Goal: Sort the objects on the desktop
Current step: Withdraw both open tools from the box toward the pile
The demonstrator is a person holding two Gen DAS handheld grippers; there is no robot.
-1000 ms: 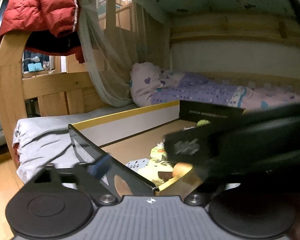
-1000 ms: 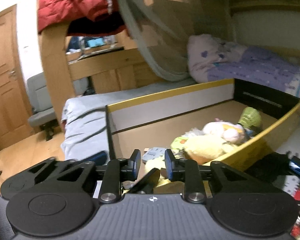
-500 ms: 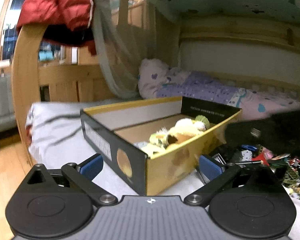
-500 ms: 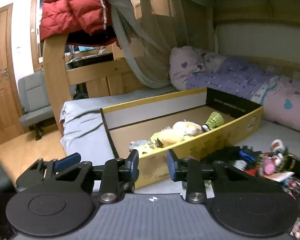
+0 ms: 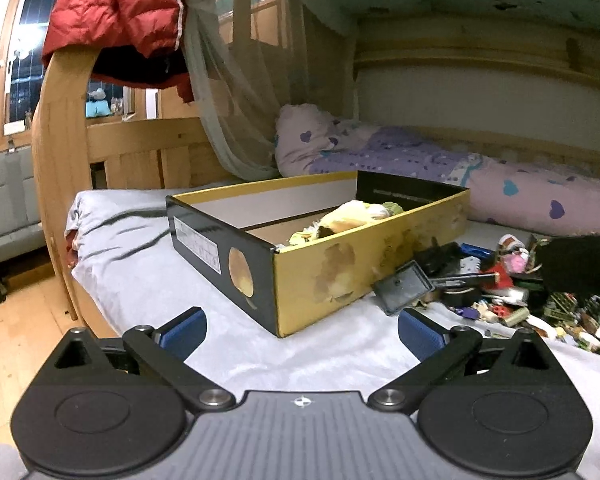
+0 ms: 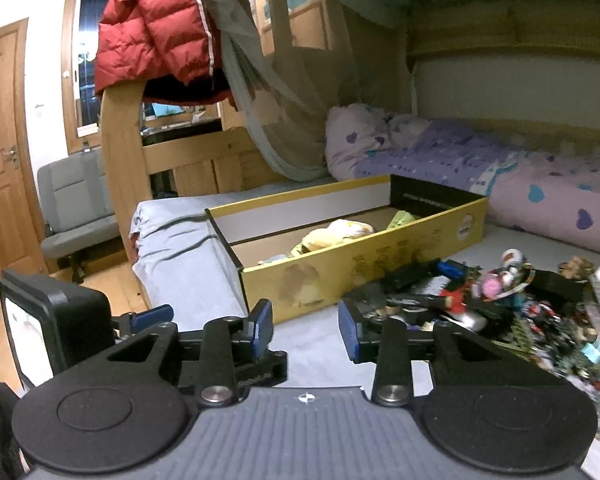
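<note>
A yellow and black cardboard box point(image 5: 332, 264) point(image 6: 364, 264) lies open on the grey bed sheet, with plush toys point(image 5: 348, 218) point(image 6: 336, 234) inside it. To its right spreads a heap of small toys and parts point(image 5: 512, 292) point(image 6: 512, 304). My left gripper point(image 5: 302, 334) stands wide open over the sheet, short of the box's near corner, with nothing between its fingers. My right gripper point(image 6: 305, 328) is opening, its jaws empty, in front of the box's long yellow wall. The left gripper's body point(image 6: 56, 324) shows at the left of the right wrist view.
A black flat piece point(image 5: 404, 286) leans on the box's yellow wall. A purple quilt and pillow point(image 5: 440, 164) lie behind the box. The wooden bed frame point(image 5: 60, 152) bears a red jacket point(image 5: 116, 4). A grey seat point(image 6: 76, 208) stands on the wooden floor at left.
Both grippers have drawn back from the box, which now looks smaller and farther. The left jaws have spread fully. The right jaws have widened. The toy heap has come into view.
</note>
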